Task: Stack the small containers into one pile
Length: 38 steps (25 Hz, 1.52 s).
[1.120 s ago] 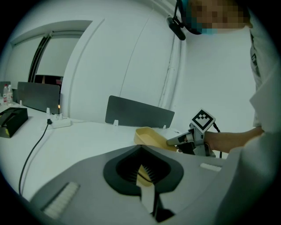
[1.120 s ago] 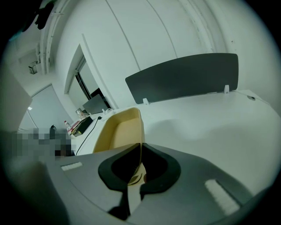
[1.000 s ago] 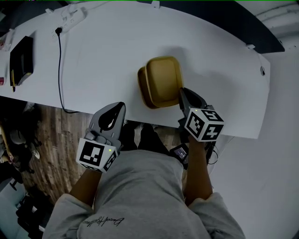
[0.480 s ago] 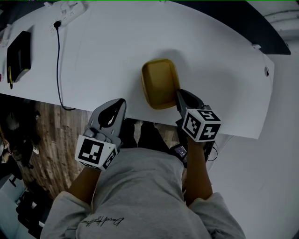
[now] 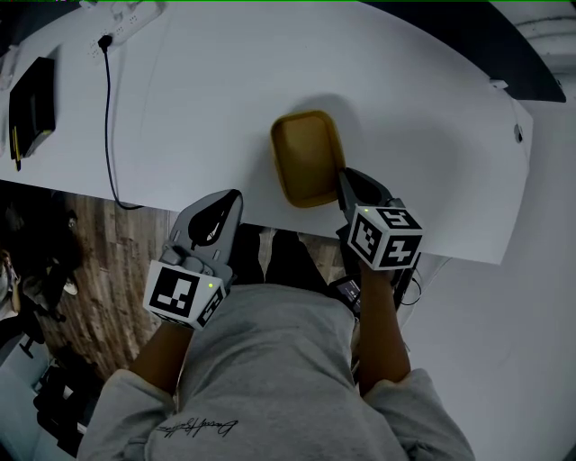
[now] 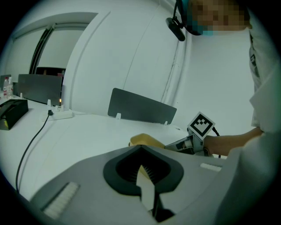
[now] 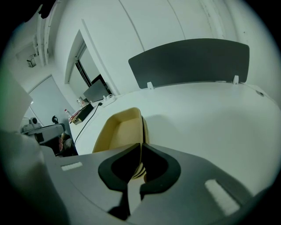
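Yellow containers (image 5: 306,158) sit nested as one pile near the front edge of the white table (image 5: 207,99). The right gripper view shows the pile (image 7: 118,132) with striped rims one under another. My right gripper (image 5: 346,182) is shut on the near right rim of the top container, and the rim runs in between the jaws (image 7: 141,147). My left gripper (image 5: 232,200) hovers at the table's front edge, left of the pile, shut and holding nothing. From the left gripper view (image 6: 141,149) the pile (image 6: 142,139) lies just beyond the jaw tips.
A black box (image 5: 31,106) lies at the far left of the table. A white power strip (image 5: 126,20) sits at the back, with a black cable (image 5: 108,117) running to the front edge. A grey divider panel (image 7: 189,61) stands along the back edge.
The top container was offset and tilted over the lower one; now it sits down in line with it. My right gripper sank with it. The left gripper stayed put.
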Motion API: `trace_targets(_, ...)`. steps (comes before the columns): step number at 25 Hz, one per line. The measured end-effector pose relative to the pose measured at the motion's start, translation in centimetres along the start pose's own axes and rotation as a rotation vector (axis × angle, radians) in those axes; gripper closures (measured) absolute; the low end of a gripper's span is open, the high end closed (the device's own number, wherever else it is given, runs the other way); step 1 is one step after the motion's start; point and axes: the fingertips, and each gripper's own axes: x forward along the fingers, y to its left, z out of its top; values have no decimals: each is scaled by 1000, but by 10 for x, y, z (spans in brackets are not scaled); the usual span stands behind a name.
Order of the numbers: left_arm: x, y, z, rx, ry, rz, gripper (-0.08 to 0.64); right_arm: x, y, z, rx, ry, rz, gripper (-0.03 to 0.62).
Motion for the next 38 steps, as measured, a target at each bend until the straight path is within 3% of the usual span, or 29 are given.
trace_targets(9, 0, -3, -9, -1, 15, 0, 558, 4, -4, -2, -11, -13, -11, 551)
trace_targets(14, 0, -1, -12, -5, 22, 0, 558, 8, -3, -3, -14, -10, -8, 477)
trace_targets(18, 1, -1, -16, -8, 29, 0, 558, 12, -4, -6, -13, -1, -2, 454)
trace_targets(38, 2, -3, -3, 2, 10, -15, 558, -4, -2, 6, 20, -45, 14, 451)
